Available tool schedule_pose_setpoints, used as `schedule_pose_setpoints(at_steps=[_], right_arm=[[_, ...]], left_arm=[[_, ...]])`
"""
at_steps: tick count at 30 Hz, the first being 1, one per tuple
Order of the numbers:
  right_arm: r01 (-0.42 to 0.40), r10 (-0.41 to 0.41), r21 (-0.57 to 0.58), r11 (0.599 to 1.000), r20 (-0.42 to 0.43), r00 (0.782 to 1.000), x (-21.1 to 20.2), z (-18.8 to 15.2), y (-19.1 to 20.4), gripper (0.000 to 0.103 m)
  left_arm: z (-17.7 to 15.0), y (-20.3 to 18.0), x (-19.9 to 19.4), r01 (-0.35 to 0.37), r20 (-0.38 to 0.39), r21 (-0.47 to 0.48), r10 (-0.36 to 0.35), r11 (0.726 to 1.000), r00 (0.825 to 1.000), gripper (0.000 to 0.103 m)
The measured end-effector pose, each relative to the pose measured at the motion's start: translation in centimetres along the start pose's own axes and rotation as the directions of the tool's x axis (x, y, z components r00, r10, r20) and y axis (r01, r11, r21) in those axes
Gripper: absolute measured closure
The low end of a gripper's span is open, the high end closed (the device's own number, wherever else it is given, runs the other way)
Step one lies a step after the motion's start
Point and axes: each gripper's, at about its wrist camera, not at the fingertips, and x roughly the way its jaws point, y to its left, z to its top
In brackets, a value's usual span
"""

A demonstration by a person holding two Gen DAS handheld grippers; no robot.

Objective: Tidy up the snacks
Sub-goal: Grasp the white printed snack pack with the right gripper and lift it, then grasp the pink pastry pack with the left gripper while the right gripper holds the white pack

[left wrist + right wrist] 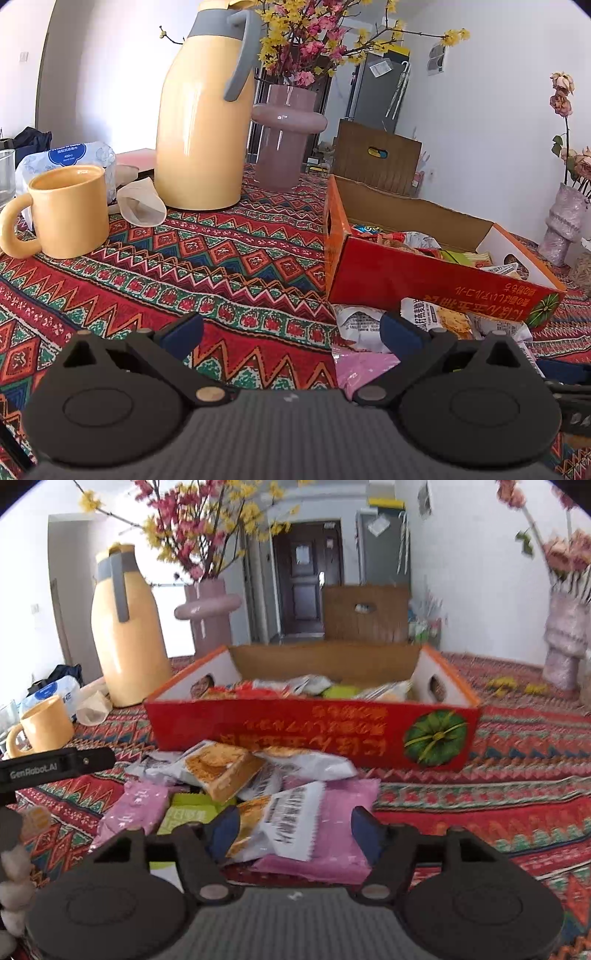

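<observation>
A red cardboard box with an open top stands on the patterned tablecloth and holds several snack packets. In front of it lies a loose pile of packets. My right gripper is open just above this pile. A white and orange packet lies between its blue pads on top of a pink packet, and the pads do not press on it. My left gripper is open over bare cloth, left of the box. Its right finger sits beside a white packet and a pink one.
A yellow thermos jug, a yellow mug, a pink vase with flowers, a pack of wipes and a glass stand on the left. Another vase stands at the far right.
</observation>
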Motion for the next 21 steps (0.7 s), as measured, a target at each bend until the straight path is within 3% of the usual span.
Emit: schedule_pose_setpoints(at_steps=[2, 3, 7, 16, 21], right_arm=[[-0.007, 0.007, -0.039, 0.999, 0.000, 1.000, 0.4, 0.0, 1.2, 0.048], [-0.020, 0.019, -0.053, 0.998, -0.001, 1.000, 0.4, 0.0, 1.7, 0.065], [-0.045, 0.050, -0.120, 0.992, 0.039, 0.998, -0.1, 0.4, 3.5, 0.086], [-0.033, 0.038, -0.136, 0.990, 0.038, 0.999, 0.9, 0.7, 4.0, 0.090], [-0.020, 0.027, -0.043, 0.999, 0.178, 0.984, -2.7, 0.8, 1.4, 0.091]], left_arm=[[0.0, 0.0, 0.0, 0.001, 0.001, 0.000, -0.001, 1.000, 1.000, 0.000], [0.0, 0.0, 0.0, 0.001, 0.000, 0.000, -0.001, 1.000, 1.000, 0.000], [0.0, 0.0, 0.0, 0.000, 0.000, 0.000, 0.000, 1.000, 1.000, 0.000], [0.0, 0.1, 0.0, 0.002, -0.001, -0.002, -0.002, 1.000, 1.000, 0.000], [0.0, 0.1, 0.1, 0.000, -0.005, -0.005, 0.000, 1.000, 1.000, 0.000]])
